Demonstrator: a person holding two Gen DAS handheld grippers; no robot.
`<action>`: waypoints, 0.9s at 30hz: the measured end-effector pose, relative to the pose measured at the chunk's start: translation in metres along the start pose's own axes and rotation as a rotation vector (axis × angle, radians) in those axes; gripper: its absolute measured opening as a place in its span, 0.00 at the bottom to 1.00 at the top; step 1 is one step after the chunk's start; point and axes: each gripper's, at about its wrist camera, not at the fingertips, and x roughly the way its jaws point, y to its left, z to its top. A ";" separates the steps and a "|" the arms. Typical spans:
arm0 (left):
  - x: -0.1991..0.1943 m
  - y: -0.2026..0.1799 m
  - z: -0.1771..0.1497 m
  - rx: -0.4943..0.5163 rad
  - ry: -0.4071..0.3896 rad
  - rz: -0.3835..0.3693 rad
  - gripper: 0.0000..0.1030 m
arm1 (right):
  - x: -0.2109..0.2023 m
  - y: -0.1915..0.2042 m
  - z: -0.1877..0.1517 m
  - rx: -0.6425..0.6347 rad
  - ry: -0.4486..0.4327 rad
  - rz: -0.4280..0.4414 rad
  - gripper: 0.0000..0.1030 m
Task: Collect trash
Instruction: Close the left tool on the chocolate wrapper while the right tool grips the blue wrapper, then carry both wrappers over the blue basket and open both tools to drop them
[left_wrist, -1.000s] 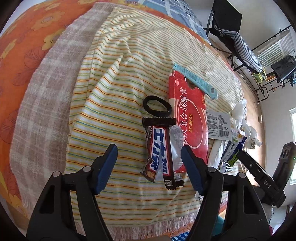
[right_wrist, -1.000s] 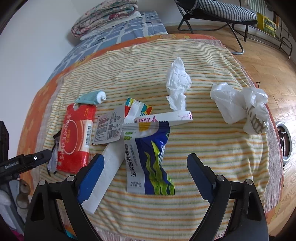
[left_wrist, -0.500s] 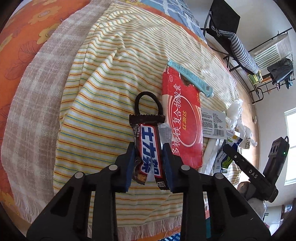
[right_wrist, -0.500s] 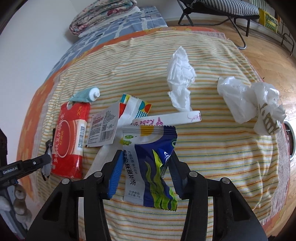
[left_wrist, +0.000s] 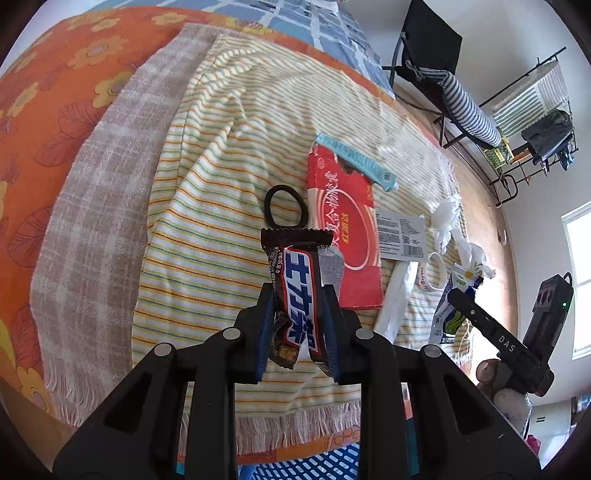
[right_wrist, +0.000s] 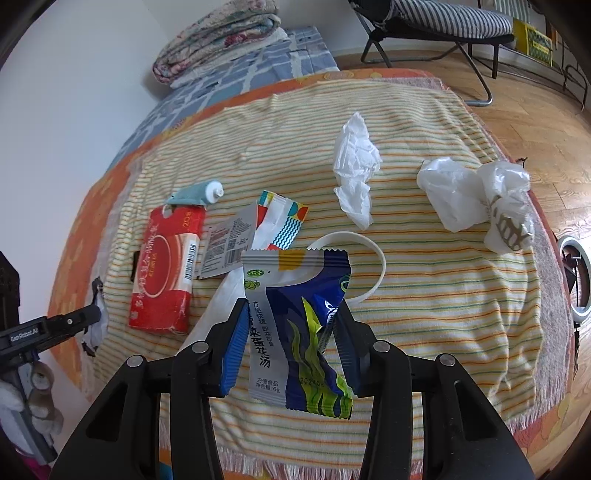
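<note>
Left tongs (left_wrist: 297, 325): jaws closing on a candy wrapper (left_wrist: 297, 295), pads pressing both its sides; its long axis runs away from the tongs, its far end over a black hair tie (left_wrist: 286, 205) on the striped towel (left_wrist: 229, 155).

Right tongs (right_wrist: 290, 343): jaws closing on a blue-and-silver soup packet (right_wrist: 295, 325), likewise gripped by its sides, long axis pointing away, lower end hanging free toward the camera.

Both wrappers appear raised clear of the towel; any carry-off is a judgement, since no bin is in view.

Remaining litter, right view: red tissue pack (right_wrist: 164, 273) to the left, a tube (right_wrist: 195, 194) beyond it, a label (right_wrist: 229, 240), a patterned wrapper (right_wrist: 282, 219), a white ring (right_wrist: 373, 266) just behind the packet, crumpled tissue (right_wrist: 356, 162) farther off, a plastic bag (right_wrist: 476, 199) far right. Nothing blocks either tongs.
</note>
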 end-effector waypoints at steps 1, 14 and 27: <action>-0.003 -0.004 -0.001 0.011 -0.004 0.000 0.23 | -0.005 0.001 -0.002 -0.001 -0.005 0.007 0.42; -0.030 -0.053 -0.049 0.164 0.006 -0.026 0.23 | -0.075 0.025 -0.043 -0.131 -0.082 0.035 0.42; -0.029 -0.075 -0.114 0.275 0.104 -0.047 0.23 | -0.102 0.036 -0.127 -0.163 -0.025 0.098 0.42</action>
